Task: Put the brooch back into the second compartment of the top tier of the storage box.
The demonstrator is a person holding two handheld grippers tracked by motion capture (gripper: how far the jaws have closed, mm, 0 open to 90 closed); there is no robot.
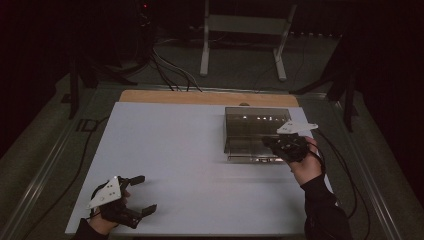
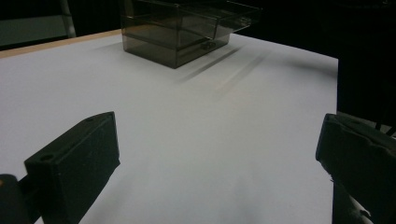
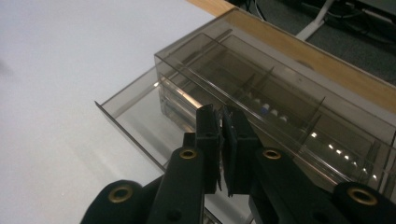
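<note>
A smoky see-through drawer box stands on the white table top at the right rear. Its drawer is slid part-way out toward me. In the right gripper view the box and the drawer lie right under the jaws. My right gripper is at the drawer's front right. Its jaws are pressed together with a hair-thin gap, seemingly pinching the drawer's front. My left gripper rests near the front left edge, open and holding nothing. The box is far ahead of it.
A strip of wooden table shows behind the white top. Behind the table stand a white frame and cables on the floor. The right gripper's cable trails off the right side.
</note>
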